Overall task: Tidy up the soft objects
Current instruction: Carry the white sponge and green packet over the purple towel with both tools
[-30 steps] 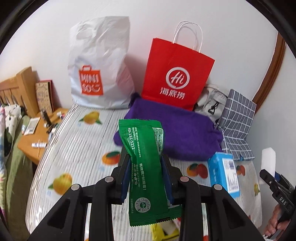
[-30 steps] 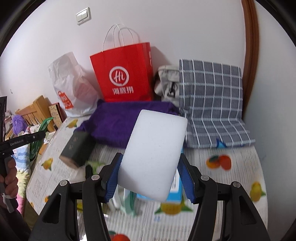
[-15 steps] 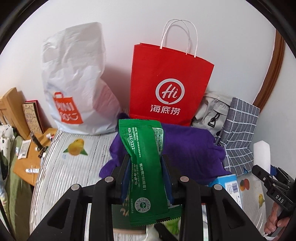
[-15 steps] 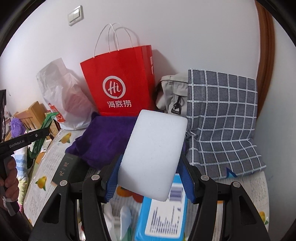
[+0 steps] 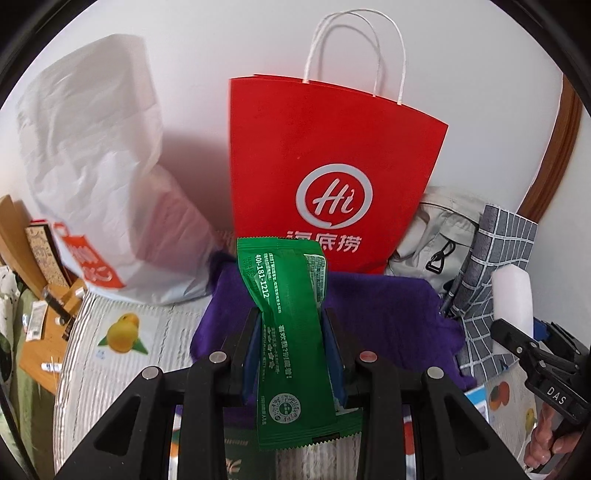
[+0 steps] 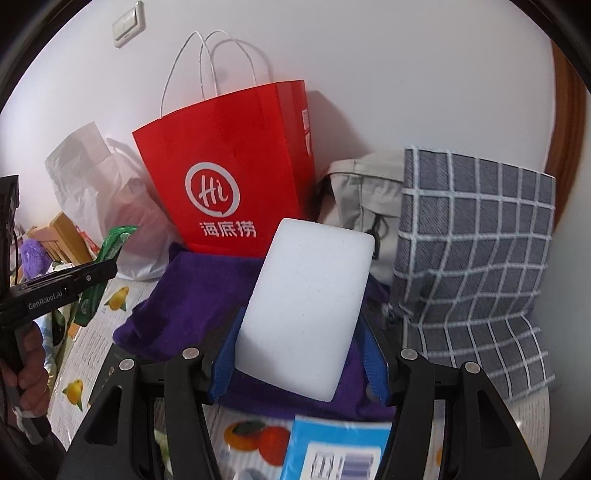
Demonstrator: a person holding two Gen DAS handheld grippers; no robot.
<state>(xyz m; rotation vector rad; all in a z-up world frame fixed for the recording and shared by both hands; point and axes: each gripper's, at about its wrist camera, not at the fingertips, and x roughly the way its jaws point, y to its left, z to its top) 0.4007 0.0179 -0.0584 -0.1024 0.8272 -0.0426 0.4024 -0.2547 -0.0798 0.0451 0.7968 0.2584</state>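
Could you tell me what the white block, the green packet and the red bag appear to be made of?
White block: probably foam sponge, with a matte, finely pitted face and rounded corners.
Green packet: likely plastic film, glossy and creased, with serrated end seals.
Red bag: paper by its look, matte, with crisp folds and twisted white cord handles.

Red paper carrier bag (image 5: 332, 177) with white twisted handles, stood upright against the white wall. White crumpled plastic bag (image 5: 99, 166) with an orange logo, placed to its left. Fruit-printed striped table covering (image 5: 122, 332). Blue barcoded box (image 6: 340, 446), laid at the near edge. White wall switch (image 6: 127, 24), mounted high.
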